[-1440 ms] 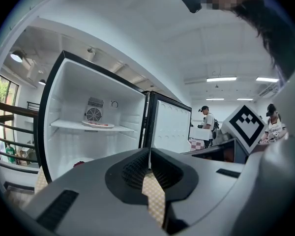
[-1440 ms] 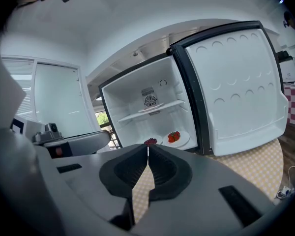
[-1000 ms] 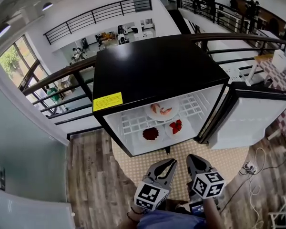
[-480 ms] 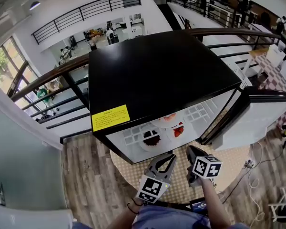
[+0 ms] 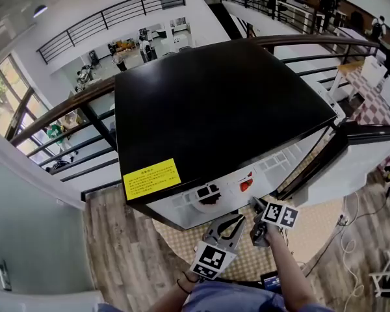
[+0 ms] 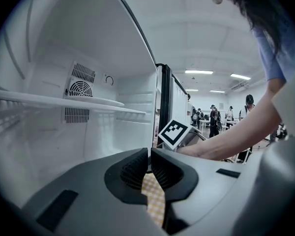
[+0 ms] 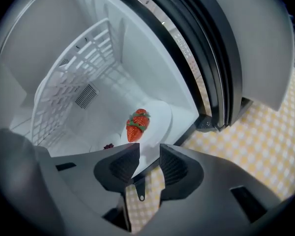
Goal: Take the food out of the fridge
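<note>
The fridge (image 5: 214,109) stands open; 0 food items are out. Right gripper (image 7: 149,150) — jaws apart, empty — points at the strawberries (image 7: 136,124) on a plate (image 7: 162,116) just ahead of it. Left gripper (image 6: 149,154), to its left, is closed on nothing.

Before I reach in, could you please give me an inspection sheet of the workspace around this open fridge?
Surface: black-topped white mini fridge, door swung open; yellow checked mat in front.
Job's things: red strawberries on a round white plate; a plate of dark red food beside it.
Clutter: nothing seen.
Grippers: left gripper fingers together, empty; right gripper fingers apart, empty, aimed at the strawberry plate.
Cables: white cable on the wooden floor, right of the door.
Surroundings: dark railing behind the fridge; people in the distance.
</note>
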Demonstrator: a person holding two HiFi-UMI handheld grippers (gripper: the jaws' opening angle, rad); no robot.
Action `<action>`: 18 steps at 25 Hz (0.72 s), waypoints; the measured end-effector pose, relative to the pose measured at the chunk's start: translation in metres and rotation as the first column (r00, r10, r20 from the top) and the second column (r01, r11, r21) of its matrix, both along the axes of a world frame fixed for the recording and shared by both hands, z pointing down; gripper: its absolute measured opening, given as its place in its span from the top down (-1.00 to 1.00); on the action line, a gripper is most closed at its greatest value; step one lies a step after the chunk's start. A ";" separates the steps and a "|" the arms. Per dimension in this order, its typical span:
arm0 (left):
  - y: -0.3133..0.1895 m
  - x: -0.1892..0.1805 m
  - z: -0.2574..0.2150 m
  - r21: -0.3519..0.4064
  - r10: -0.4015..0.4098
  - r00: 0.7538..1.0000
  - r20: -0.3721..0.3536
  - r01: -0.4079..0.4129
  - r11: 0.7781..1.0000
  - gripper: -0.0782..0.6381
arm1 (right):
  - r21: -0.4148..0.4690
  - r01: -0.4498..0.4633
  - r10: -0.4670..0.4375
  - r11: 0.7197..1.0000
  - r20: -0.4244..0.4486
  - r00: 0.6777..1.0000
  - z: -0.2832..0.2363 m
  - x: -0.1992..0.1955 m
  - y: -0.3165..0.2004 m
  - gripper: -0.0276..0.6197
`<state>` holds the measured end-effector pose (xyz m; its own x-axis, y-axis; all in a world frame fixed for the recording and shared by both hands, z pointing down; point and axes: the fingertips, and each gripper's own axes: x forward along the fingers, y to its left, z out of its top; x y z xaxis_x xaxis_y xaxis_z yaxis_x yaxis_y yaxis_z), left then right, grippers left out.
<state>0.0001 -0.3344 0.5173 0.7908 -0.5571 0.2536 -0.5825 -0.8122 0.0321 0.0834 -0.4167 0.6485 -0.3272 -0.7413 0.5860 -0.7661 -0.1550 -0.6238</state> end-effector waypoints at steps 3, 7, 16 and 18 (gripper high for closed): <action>-0.003 -0.003 0.000 -0.003 -0.008 1.000 -0.001 0.008 1.000 0.72 | -0.021 -0.030 0.031 0.999 0.019 0.999 0.006 -0.001 -0.006 0.55; -0.010 -0.012 0.005 -0.026 -0.035 0.999 -0.007 0.035 0.999 0.72 | -0.043 -0.047 0.048 0.998 0.019 0.999 0.011 -0.006 -0.012 0.54; -0.015 -0.022 0.015 -0.082 -0.068 0.998 -0.010 0.067 0.994 0.72 | -0.104 -0.188 0.207 0.977 0.211 0.955 0.013 0.003 -0.012 0.70; -0.014 -0.023 0.019 -0.097 -0.073 0.997 -0.009 0.072 0.993 0.72 | -0.108 -0.191 0.211 0.976 0.226 0.951 0.012 0.006 -0.009 0.72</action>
<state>-0.0230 -0.3488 0.5366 0.7529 -0.5864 0.2988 -0.6385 -0.7608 0.1159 0.0891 -0.4252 0.6605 -0.3119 -0.7576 0.5733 -0.5475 -0.3498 -0.7602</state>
